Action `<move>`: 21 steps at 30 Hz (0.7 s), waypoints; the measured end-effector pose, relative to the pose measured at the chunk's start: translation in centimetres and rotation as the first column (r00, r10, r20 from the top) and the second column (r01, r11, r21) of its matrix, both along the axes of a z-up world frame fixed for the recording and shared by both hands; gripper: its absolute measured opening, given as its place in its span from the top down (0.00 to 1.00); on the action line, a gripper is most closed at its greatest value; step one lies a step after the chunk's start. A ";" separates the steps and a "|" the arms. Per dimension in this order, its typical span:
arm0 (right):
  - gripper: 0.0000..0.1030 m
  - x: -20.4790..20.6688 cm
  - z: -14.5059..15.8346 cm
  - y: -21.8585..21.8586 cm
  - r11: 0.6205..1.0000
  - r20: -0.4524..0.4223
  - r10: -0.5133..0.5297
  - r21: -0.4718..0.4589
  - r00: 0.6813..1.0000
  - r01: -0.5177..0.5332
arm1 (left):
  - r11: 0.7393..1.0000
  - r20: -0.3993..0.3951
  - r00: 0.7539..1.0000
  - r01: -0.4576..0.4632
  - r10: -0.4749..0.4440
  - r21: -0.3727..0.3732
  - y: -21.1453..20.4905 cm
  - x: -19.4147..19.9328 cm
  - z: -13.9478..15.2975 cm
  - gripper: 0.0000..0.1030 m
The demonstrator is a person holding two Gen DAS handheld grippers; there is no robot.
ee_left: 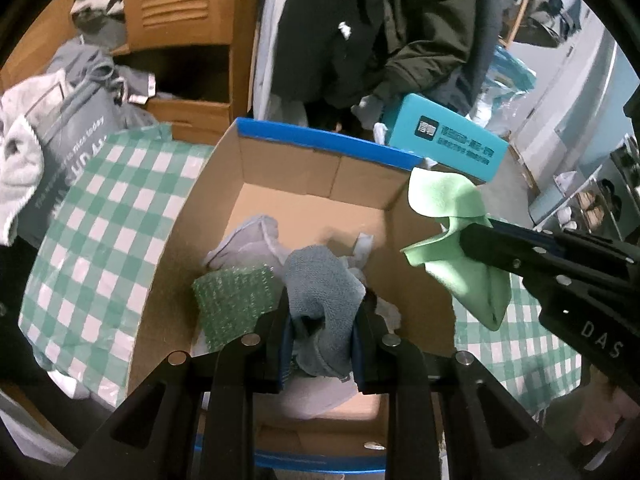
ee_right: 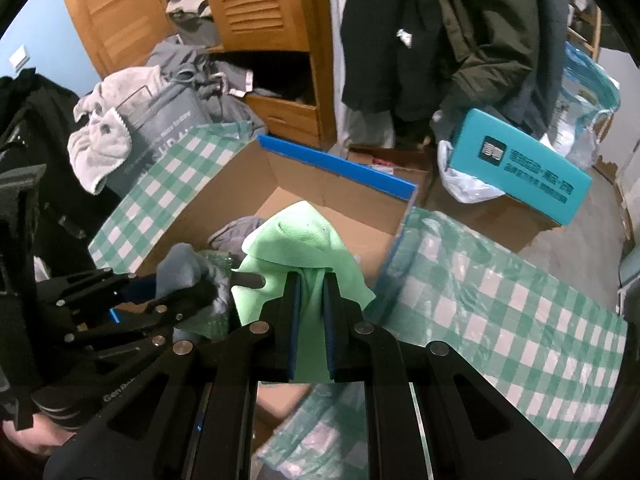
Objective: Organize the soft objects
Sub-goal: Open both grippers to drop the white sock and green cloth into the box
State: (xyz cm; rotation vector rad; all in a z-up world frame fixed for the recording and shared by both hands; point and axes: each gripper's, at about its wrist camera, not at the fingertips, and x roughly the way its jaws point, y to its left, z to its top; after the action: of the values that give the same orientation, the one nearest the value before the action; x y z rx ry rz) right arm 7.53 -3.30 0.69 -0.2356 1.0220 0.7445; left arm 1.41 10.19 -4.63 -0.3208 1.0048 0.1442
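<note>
An open cardboard box [ee_left: 224,208] with blue edging sits on a green-checked cloth. Inside it lie a pale grey cloth [ee_left: 248,240] and a green bubble-wrap piece [ee_left: 234,300]. My left gripper [ee_left: 324,300] is shut on a blue-grey towel [ee_left: 320,280], held over the box's near half. My right gripper [ee_right: 312,280] is shut on a light green cloth [ee_right: 296,240], hanging over the box's right wall [ee_right: 376,240]. The same green cloth [ee_left: 452,208] shows at the right in the left wrist view, held by the right gripper [ee_left: 468,240]. The left gripper [ee_right: 208,284] with the towel [ee_right: 180,268] shows at the left in the right wrist view.
A teal box [ee_left: 444,140] rests beyond the box's far right corner. Dark coats [ee_left: 360,28] hang behind. A wooden cabinet [ee_left: 180,8] with an open drawer and a heap of grey clothes [ee_left: 72,92] stand at the back left. The checked cloth [ee_right: 500,300] spreads to the right.
</note>
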 end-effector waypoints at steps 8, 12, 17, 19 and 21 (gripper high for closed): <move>0.90 0.5 -1.6 2.6 0.999 -0.041 0.032 -0.024 0.999 -0.033 | 0.999 -0.035 0.999 -0.030 0.029 -0.019 1.5 -0.1 -1.4 0.74; 0.89 0.7 -1.8 3.2 0.999 -0.054 0.035 -0.020 0.998 -0.036 | 0.999 -0.039 0.999 -0.031 0.031 -0.024 1.6 -0.2 -1.4 0.73; 0.81 1.1 -1.8 3.2 1.000 -0.058 0.023 -0.013 0.998 -0.024 | 0.999 -0.027 0.999 -0.046 0.045 -0.002 1.8 -0.5 -0.7 0.56; 0.75 1.3 -1.7 3.1 1.000 -0.058 0.019 -0.009 0.998 -0.019 | 0.999 -0.024 0.998 -0.049 0.049 0.011 1.8 -0.7 -0.3 0.55; 0.72 1.4 -1.6 2.8 1.000 -0.059 0.008 -0.003 0.998 -0.008 | 0.999 -0.020 0.999 -0.050 0.050 0.017 1.8 -0.8 -0.1 0.49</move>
State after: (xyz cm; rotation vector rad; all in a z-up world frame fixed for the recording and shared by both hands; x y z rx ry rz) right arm 8.94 -0.51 -0.87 -0.2223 1.0788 0.7608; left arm 0.65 11.99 -4.71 -0.3299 1.0152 0.2014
